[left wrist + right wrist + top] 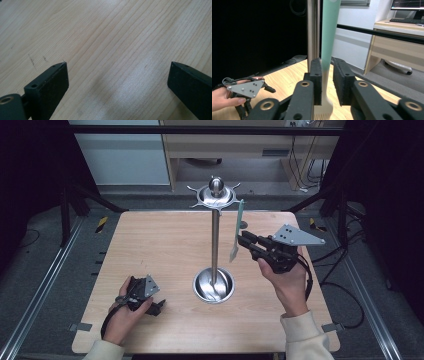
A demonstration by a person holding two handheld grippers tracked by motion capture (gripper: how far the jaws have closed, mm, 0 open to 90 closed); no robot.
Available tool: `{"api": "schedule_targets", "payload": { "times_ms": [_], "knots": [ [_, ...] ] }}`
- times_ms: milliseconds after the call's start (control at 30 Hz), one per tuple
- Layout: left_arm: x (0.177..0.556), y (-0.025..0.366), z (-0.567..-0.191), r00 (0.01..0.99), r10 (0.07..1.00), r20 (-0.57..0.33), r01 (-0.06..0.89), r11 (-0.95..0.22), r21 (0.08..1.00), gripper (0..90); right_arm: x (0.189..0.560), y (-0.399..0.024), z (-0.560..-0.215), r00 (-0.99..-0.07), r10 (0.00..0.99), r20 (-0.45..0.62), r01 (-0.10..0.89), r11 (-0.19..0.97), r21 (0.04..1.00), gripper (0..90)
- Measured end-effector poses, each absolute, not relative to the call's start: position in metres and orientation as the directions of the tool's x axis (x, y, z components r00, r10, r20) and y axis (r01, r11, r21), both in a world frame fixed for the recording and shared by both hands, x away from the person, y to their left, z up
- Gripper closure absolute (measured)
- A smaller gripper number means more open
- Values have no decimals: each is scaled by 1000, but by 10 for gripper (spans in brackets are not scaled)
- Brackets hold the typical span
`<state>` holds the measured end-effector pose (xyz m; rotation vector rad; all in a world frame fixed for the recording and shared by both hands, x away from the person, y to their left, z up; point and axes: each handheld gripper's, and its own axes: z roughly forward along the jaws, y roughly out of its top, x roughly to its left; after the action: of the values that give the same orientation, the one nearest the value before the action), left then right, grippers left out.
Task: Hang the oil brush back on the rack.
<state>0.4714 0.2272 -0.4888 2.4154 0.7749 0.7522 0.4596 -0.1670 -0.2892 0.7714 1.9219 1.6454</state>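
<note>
The light wooden table (165, 235) in front of me carries a steel stand (214, 285), whose round dished base sits flat on the wood just nearer to me than the table's middle. My left gripper (142, 296) rests on the table well to the left of that base, fingers apart over bare grain.

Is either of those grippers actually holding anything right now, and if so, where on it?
No. The right gripper has its jaws around the lower handle of the hanging green brush, just above the bristles, with a gap on one side. The left gripper is open over the table.
</note>
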Motion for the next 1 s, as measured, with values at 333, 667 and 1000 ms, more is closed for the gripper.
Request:
{"api": "schedule_targets", "payload": {
  "times_ms": [333,667,1000],
  "knots": [
    [471,227,-489,686,638,348,368,-718,591,31,456,-177,-284,-683,730,-22,93,117,989,567],
    [472,227,-489,687,638,348,369,-719,589,31,451,-188,-280,-621,780,-82,65,155,986,334],
    [471,227,-489,686,638,348,368,-718,591,31,453,-201,-281,-568,820,-67,95,145,985,159]
  ]
}}
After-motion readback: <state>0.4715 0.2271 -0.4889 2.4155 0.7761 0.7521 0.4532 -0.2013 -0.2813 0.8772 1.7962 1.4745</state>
